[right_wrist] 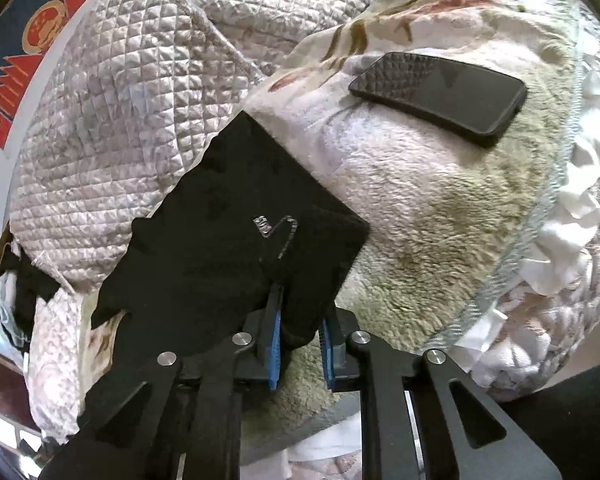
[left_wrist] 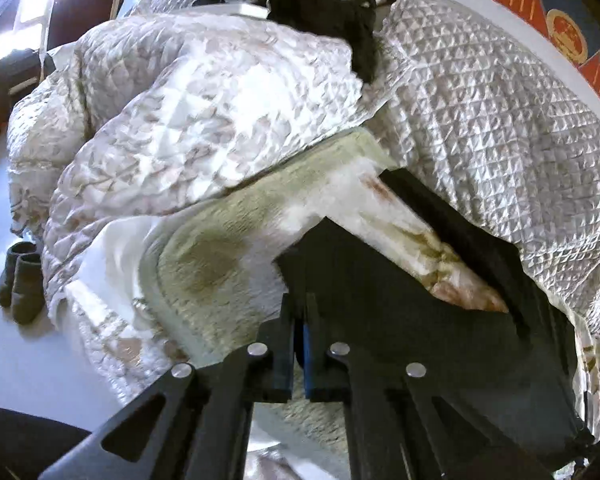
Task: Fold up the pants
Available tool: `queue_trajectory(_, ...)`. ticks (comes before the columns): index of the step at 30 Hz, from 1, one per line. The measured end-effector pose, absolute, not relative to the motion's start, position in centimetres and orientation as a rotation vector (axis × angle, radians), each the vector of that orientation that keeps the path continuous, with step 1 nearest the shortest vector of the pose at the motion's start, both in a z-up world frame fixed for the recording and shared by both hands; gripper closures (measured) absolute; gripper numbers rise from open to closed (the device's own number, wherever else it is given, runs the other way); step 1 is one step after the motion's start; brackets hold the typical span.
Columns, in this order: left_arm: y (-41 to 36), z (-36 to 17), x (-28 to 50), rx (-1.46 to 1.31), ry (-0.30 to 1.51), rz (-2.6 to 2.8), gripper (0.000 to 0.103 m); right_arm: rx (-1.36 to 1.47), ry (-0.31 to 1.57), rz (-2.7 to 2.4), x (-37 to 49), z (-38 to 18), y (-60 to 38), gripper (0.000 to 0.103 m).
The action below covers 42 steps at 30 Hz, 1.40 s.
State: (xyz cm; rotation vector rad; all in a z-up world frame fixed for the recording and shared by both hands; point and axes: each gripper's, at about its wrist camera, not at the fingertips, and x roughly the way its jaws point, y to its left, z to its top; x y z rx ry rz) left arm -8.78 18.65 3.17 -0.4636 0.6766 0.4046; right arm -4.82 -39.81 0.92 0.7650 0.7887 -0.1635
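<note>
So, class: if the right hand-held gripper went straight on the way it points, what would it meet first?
The black pants already between the right hand-held gripper fingers; beyond them, probably the fleece blanket.

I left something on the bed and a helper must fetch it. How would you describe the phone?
Start at the fleece blanket on the quilted bed. Beyond the right gripper and the black pants, the phone lies flat, screen up. It is the only hard, glossy slab among soft fabric.
</note>
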Motion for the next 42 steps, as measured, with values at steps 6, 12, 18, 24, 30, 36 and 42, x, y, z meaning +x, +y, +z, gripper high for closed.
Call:
queue_trajectory(6, 19.0, 1.8, -8.7, -0.466, 0.736, 0.425, 0.098, 0.762, 0.811, -0.177, -5.3, 0.3, -39.8, 0.090)
queue_trajectory(12, 19.2, 1.7, -8.9, -0.464, 0.770, 0.477, 0.094, 0.756, 0.804, -0.245, -6.2, 1.2, -39.9, 0.077)
queue_trajectory(18, 19.2, 4.1, -9.2, -0.443, 0.715, 0.507, 0.075, 0.552, 0.672, -0.393, -7.3, 5.9, -39.4, 0.075)
queue_trajectory(24, 14.4, 5.2, -5.7, -0.358, 0.723, 0.275, 0.057, 0.306, 0.786, -0.084, -2.3, 4.7, -34.6, 0.075)
queue_trajectory(30, 13.8, 1.8, -2.0, -0.284, 0.860, 0.258, 0.057, 0.297, 0.876, -0.167, -0.4, 1.5, -35.8, 0.076)
queue_trajectory(36, 15.4, 2.0, -2.1, -0.311, 0.853, 0.285, 0.057, 0.311, 0.850, -0.179, -0.2, 3.4, -36.6, 0.075)
queue_trajectory(42, 15.3, 3.2, 1.0, -0.288, 0.847, 0.229, 0.056, 0.218, 0.912, 0.067, 4.3, 3.8, -31.8, 0.075)
